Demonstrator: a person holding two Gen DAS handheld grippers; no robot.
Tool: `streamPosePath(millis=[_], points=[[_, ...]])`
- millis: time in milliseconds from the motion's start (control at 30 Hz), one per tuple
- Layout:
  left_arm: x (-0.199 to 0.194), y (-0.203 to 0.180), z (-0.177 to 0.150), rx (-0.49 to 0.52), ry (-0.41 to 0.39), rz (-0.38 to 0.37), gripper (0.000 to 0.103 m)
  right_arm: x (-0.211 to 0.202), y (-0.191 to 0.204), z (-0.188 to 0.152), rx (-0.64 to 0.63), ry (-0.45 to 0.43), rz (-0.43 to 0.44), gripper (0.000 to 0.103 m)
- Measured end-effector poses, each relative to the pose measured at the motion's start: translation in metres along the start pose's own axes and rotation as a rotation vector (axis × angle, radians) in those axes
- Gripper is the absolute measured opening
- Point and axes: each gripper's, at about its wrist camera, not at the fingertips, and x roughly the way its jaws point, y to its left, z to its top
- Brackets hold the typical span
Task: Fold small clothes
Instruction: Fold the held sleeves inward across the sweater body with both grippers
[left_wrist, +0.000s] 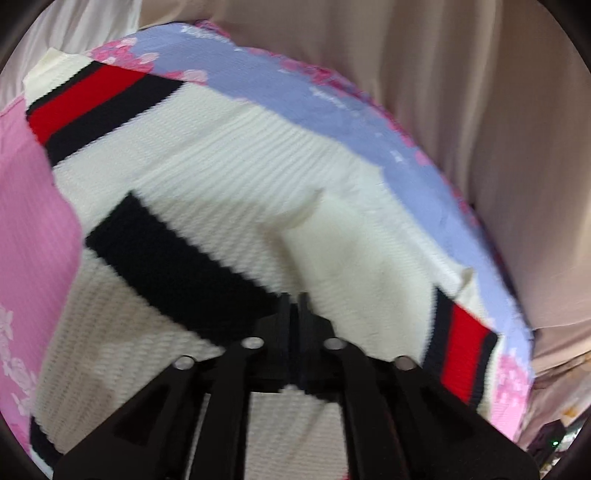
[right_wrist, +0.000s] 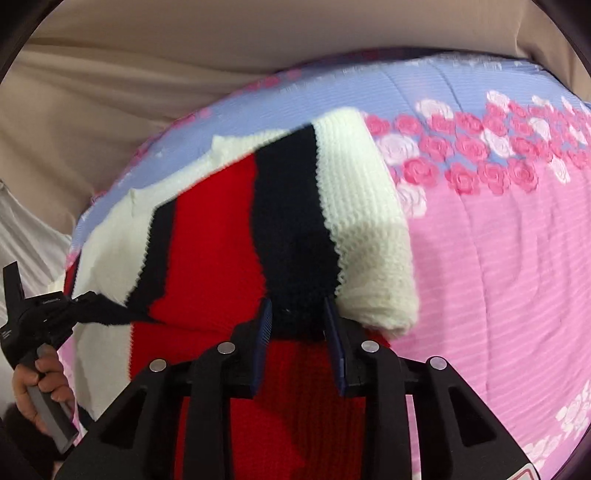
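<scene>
While the cream knitted sweater with red and navy stripes (right_wrist: 229, 221) lies half-folded on the pink-and-lilac floral quilt (right_wrist: 498, 258), the right gripper (right_wrist: 297, 317) pinches its bunched edge and the left gripper (left_wrist: 294, 306), jaws narrow, appears to nip another edge, so I judge the fold needs carrying across next.

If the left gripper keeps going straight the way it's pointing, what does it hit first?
Most likely the knit sweater: the left gripper points down onto its cream ribbing beside the black stripe, with nothing else in between. The frame is blurred, so whether the tips already touch the fabric is unclear.
</scene>
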Motion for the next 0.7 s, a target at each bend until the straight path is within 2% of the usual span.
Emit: streamPosePath(millis=[67, 133, 167, 200, 267, 300, 367, 433, 500, 533, 567, 633, 700], points=[[0.01, -0.007, 0.003, -0.029, 0.023, 0.009, 0.068, -0.003, 0.007, 0.002, -0.018, -0.008, -0.01, 0.029], [0.022, -0.012, 0.005, -0.056, 0.021, 0.011, 0.066, -0.006, 0.011, 0.002, -0.029, -0.002, -0.017, 0.029], [0.024, -0.016, 0.006, -0.044, -0.002, 0.03, 0.056, -0.008, 0.013, 0.0, -0.028, 0.0, -0.021, 0.029], [0.025, -0.018, 0.008, -0.024, -0.012, 0.039, 0.029, -0.009, 0.016, -0.003, -0.026, 0.001, -0.021, 0.029], [0.03, -0.015, 0.012, -0.019, 0.009, 0.043, 0.02, -0.011, 0.018, -0.006, -0.033, 0.011, -0.016, 0.03], [0.026, -0.007, 0.014, -0.046, 0.009, 0.024, 0.019, -0.009, 0.017, -0.009, -0.05, 0.025, -0.035, 0.03], [0.007, 0.015, 0.019, -0.084, -0.019, 0.007, 0.019, -0.004, 0.017, -0.014, -0.054, 0.049, -0.066, 0.03], [-0.017, 0.042, 0.03, -0.11, -0.079, -0.015, 0.024, -0.014, 0.013, -0.022, -0.03, 0.048, -0.034, 0.031], [-0.04, 0.082, 0.051, -0.152, -0.148, 0.027, 0.054, -0.022, 0.02, -0.026, -0.04, 0.043, -0.021, 0.041], [-0.048, 0.104, 0.062, -0.181, -0.18, 0.058, 0.058, -0.026, 0.026, -0.029, -0.056, 0.041, -0.019, 0.044], [-0.058, 0.139, 0.08, -0.235, -0.22, 0.122, 0.06, -0.029, 0.032, -0.031, -0.077, 0.04, -0.017, 0.045], [-0.066, 0.185, 0.104, -0.319, -0.259, 0.165, 0.06, -0.032, 0.047, -0.039, -0.136, 0.049, -0.023, 0.045], [-0.069, 0.248, 0.132, -0.46, -0.28, 0.223, 0.06, -0.031, 0.064, -0.051, -0.2, 0.072, -0.038, 0.045]])
